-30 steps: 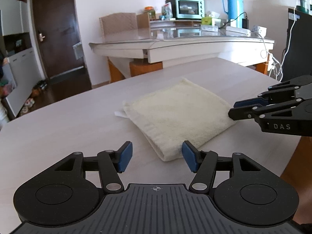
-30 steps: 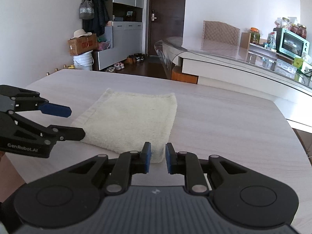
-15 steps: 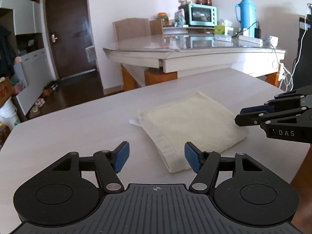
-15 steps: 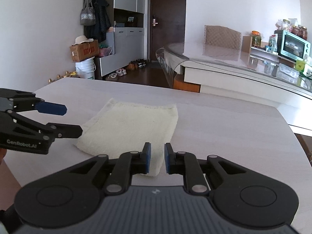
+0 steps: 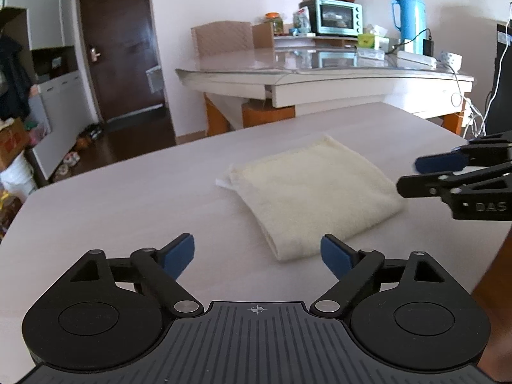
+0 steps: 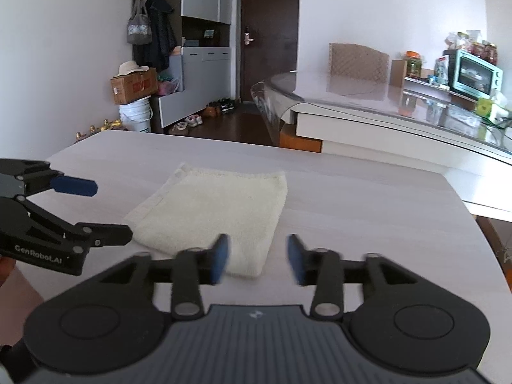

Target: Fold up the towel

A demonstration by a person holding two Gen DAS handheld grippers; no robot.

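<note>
The pale wood-grain table (image 5: 105, 211) fills the near ground of both views, and behind it stands a second table (image 5: 320, 76) with a glossy top carrying a teal toaster oven (image 5: 339, 19), a blue thermos (image 5: 408, 16) and a tissue box (image 5: 368, 40). A dark door (image 6: 268, 35) and grey cabinets (image 6: 204, 48) close the far end of the room, with a cardboard box (image 6: 132, 86) on a white bucket (image 6: 136, 115) and shoes on the floor beside them. The cream towel (image 5: 313, 188) lies folded into a thick rectangle on the near table, flat, its nearest corner toward both grippers. The left gripper (image 5: 257, 252) sits just short of that corner, jaws opening and already spread wide — nothing between the blue pads (image 5: 179, 252), which rest clear of the cloth. The right gripper (image 6: 257, 257) is at the towel's other near corner, its jaws also opening and blurred with the motion; the corner shows in the gap between the pads, but they do not press on it. A small white tag pokes from the towel's far left edge.
</note>
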